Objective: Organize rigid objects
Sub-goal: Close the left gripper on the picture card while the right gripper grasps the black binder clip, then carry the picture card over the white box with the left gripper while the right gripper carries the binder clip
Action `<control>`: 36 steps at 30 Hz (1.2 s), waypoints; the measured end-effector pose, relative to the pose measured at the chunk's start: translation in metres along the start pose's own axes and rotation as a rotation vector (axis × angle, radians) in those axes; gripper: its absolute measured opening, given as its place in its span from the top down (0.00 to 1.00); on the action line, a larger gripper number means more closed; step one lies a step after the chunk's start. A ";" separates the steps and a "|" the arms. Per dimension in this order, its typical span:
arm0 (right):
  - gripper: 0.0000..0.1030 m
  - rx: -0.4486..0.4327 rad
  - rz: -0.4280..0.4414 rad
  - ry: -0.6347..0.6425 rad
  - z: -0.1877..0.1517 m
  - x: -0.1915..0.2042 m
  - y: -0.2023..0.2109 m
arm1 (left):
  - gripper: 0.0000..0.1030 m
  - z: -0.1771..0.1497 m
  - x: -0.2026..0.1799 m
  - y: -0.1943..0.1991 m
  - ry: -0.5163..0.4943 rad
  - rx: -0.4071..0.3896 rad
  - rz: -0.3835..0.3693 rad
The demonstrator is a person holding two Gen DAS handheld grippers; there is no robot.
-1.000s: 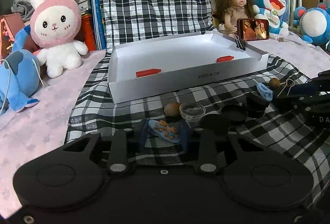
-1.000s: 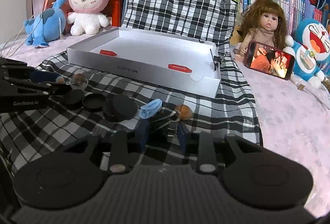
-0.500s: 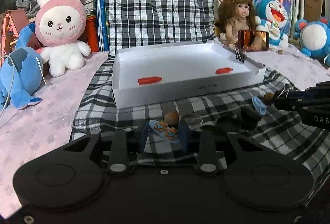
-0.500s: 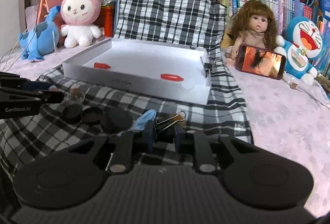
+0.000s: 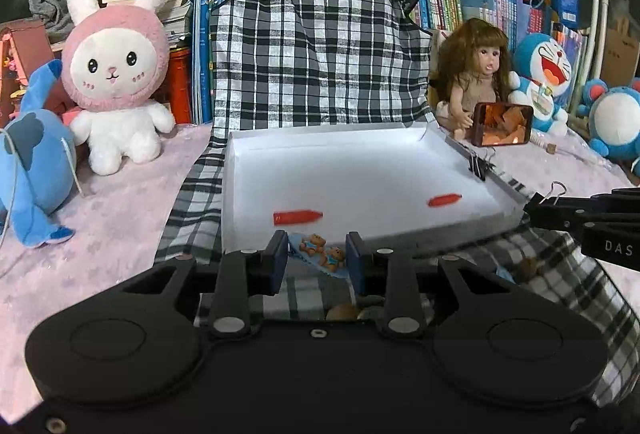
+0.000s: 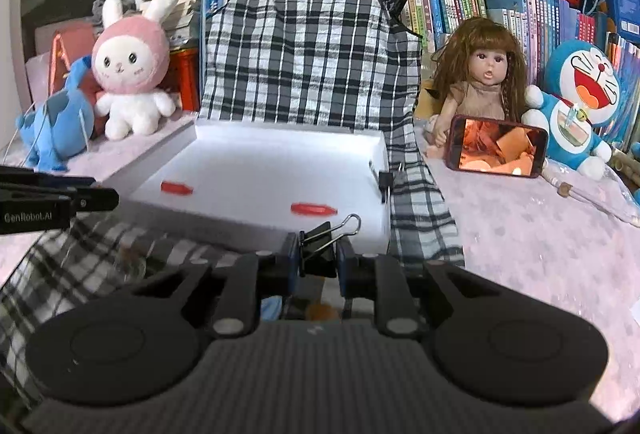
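Left claw, low centre of its frame, is clamped on a small blue bear-print piece; right claw is clamped on a black binder clip. Both items, on the checked cloth a second ago, now hang clear of it before the near wall of the white box, which holds two red pieces at mid-frame. The pick-up looks complete; placing in the box likely remains.

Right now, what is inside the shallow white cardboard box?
Inside the shallow white cardboard box: two small red pieces. Its near strip is covered by the gripper.
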State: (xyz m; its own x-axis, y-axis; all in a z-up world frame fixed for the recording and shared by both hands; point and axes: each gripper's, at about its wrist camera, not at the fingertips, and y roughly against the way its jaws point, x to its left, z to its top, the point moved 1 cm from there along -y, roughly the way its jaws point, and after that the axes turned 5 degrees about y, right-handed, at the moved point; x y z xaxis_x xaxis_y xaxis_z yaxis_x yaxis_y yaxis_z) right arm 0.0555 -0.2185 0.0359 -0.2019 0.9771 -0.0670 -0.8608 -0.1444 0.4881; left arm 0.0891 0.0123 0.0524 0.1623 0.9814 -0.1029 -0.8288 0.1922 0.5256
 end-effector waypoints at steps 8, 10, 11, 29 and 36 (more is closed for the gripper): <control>0.77 0.040 0.020 -0.054 0.036 -0.012 -0.042 | 0.71 0.035 0.005 -0.044 0.077 0.057 -0.014; 0.77 0.053 0.020 -0.064 0.043 -0.014 -0.055 | 0.71 0.042 0.008 -0.056 0.084 0.064 0.003; 0.77 0.059 0.016 -0.064 0.047 -0.015 -0.061 | 0.71 0.045 0.008 -0.062 0.085 0.068 0.011; 0.77 0.222 0.032 -0.135 0.059 -0.022 -0.142 | 0.71 0.055 0.026 -0.148 0.177 0.199 0.085; 0.76 0.236 0.029 -0.125 0.061 -0.017 -0.151 | 0.71 0.053 0.022 -0.157 0.164 0.197 0.095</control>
State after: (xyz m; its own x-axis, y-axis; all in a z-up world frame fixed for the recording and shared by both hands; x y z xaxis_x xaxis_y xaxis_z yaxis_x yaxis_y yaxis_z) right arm 0.2171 -0.2034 0.0168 -0.1530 0.9869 0.0509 -0.7198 -0.1466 0.6786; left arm 0.2509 0.0041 0.0125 -0.0132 0.9849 -0.1724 -0.7137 0.1115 0.6915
